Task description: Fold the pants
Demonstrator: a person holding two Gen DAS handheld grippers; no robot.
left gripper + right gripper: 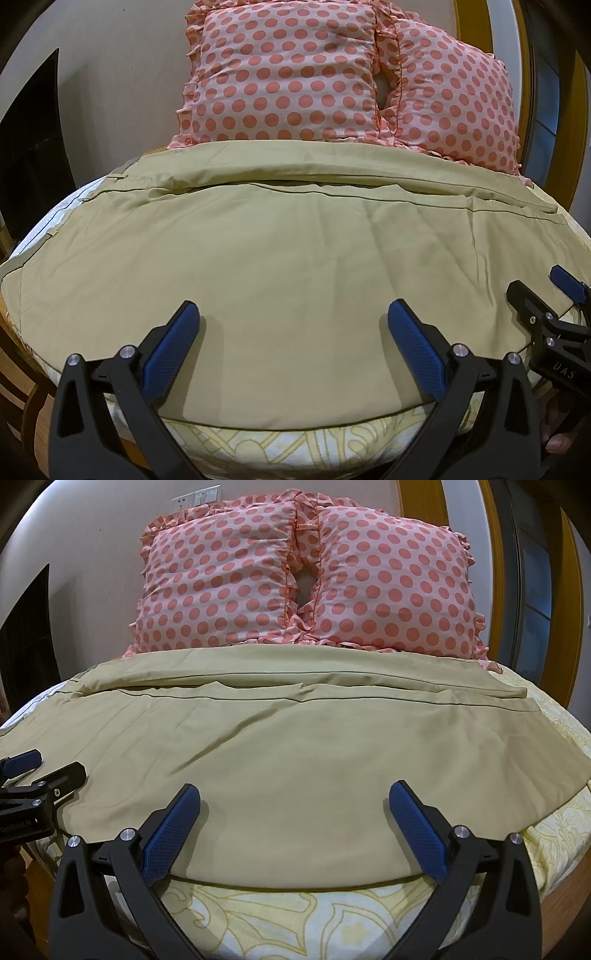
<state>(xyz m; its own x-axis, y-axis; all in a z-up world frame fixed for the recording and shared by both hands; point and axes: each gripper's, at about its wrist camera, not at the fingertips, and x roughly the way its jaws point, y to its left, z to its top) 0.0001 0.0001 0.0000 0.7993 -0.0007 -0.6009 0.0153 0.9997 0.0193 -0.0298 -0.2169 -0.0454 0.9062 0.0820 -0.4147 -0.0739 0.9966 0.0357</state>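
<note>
We see tan pants spread flat across a bed, with one leg lying beside the other and a dark seam line running along each. The bed sheet is pale with yellow leaf shapes. At the far end, two pink pillows with red dots and frilly edges lean side by side against the wall, touching each other and the far edge of the pants. Our left claw is spread wide and holds nothing; its blue pads sit just over the near edge of the pants. Our right claw is also spread wide and holds nothing, over the same near edge, further to the right. In the left view, the right claw shows at the right side, and we can read the letters "UAS" on its black body. In the right view, the left claw shows at the left side, with the words "GenRobot.AI" on it. White wall switches sit above the pillows.
</note>
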